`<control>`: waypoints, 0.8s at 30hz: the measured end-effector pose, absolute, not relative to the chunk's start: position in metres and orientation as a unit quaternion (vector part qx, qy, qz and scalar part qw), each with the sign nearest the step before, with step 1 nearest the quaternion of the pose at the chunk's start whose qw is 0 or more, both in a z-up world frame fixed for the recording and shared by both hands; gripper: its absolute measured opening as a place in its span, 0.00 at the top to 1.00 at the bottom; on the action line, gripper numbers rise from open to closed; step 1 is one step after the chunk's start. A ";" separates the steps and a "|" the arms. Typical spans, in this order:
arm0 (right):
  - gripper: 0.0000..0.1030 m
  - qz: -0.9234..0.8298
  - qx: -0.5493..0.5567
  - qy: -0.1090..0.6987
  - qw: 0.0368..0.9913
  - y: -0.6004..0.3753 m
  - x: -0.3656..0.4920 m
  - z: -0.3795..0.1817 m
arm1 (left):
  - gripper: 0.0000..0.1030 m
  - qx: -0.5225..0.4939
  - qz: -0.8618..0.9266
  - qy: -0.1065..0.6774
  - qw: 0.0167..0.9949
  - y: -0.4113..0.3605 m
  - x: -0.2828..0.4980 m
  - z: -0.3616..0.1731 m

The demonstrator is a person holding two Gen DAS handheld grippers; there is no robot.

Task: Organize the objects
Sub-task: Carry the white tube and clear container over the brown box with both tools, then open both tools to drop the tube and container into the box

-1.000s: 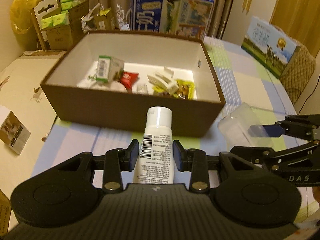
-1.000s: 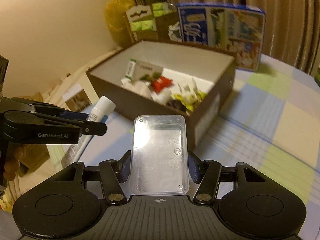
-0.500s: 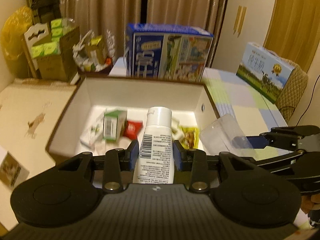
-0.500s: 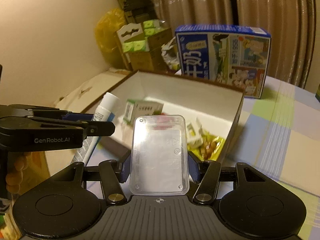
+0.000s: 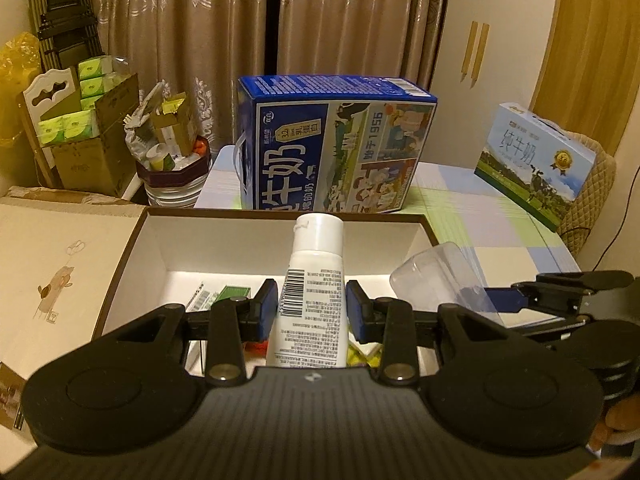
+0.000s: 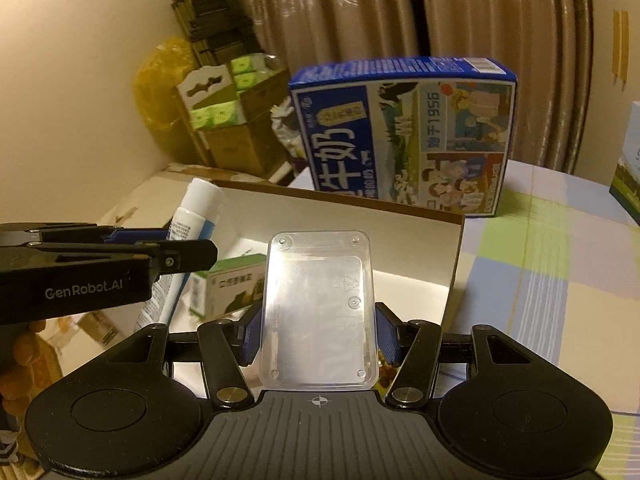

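I see the open brown box (image 5: 128,248) on the checked worktop (image 5: 500,236); above it my left gripper (image 5: 312,306) has its fingers clamped on the white tube (image 5: 316,280), and my right gripper (image 6: 318,326) grips the clear plastic case (image 6: 318,312) alongside

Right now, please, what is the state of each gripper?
Left gripper: closed on the white tube, over the open box.
Right gripper: closed on the clear plastic case.
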State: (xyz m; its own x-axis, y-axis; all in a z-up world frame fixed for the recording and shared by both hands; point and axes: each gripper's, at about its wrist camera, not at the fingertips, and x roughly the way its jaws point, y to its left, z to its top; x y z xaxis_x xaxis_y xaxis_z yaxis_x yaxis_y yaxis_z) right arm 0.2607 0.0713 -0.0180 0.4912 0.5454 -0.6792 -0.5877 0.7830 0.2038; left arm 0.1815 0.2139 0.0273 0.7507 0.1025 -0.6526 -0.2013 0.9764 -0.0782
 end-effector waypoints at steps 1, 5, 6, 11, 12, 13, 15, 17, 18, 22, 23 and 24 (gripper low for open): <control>0.48 0.325 -0.028 0.386 0.863 0.073 0.264 -0.020 | 0.69 -0.074 0.084 0.347 0.931 0.216 0.187 0.025; 0.48 0.313 -0.029 0.400 0.861 0.081 0.276 -0.031 | 0.69 -0.077 0.086 0.365 0.924 0.226 0.208 0.011; 0.48 0.311 -0.030 0.404 0.860 0.083 0.279 -0.034 | 0.69 -0.079 0.084 0.371 0.922 0.229 0.212 0.007; 0.48 0.300 -0.032 0.424 0.854 0.090 0.290 -0.050 | 0.69 -0.080 0.085 0.401 0.909 0.236 0.228 -0.016; 0.48 0.298 -0.032 0.428 0.853 0.091 0.291 -0.053 | 0.69 -0.080 0.085 0.406 0.906 0.238 0.230 -0.020; 0.48 0.297 -0.033 0.430 0.852 0.092 0.293 -0.056 | 0.69 -0.081 0.085 0.410 0.905 0.239 0.232 -0.024; 0.48 0.294 -0.035 0.435 0.850 0.094 0.296 -0.060 | 0.69 -0.081 0.086 0.418 0.901 0.242 0.236 -0.031; 0.48 0.291 -0.037 0.439 0.849 0.096 0.298 -0.063 | 0.69 -0.081 0.087 0.425 0.897 0.245 0.240 -0.038; 0.48 0.290 -0.038 0.441 0.848 0.097 0.299 -0.065 | 0.69 -0.082 0.087 0.429 0.895 0.247 0.242 -0.041; 0.48 0.285 -0.040 0.446 0.847 0.102 0.304 -0.071 | 0.69 -0.085 0.088 0.437 0.891 0.253 0.248 -0.048; 0.48 0.284 -0.040 0.447 0.847 0.104 0.305 -0.072 | 0.69 -0.084 0.089 0.439 0.890 0.255 0.249 -0.050; 0.48 0.283 -0.040 0.448 0.847 0.105 0.306 -0.073 | 0.69 -0.084 0.089 0.440 0.889 0.256 0.250 -0.051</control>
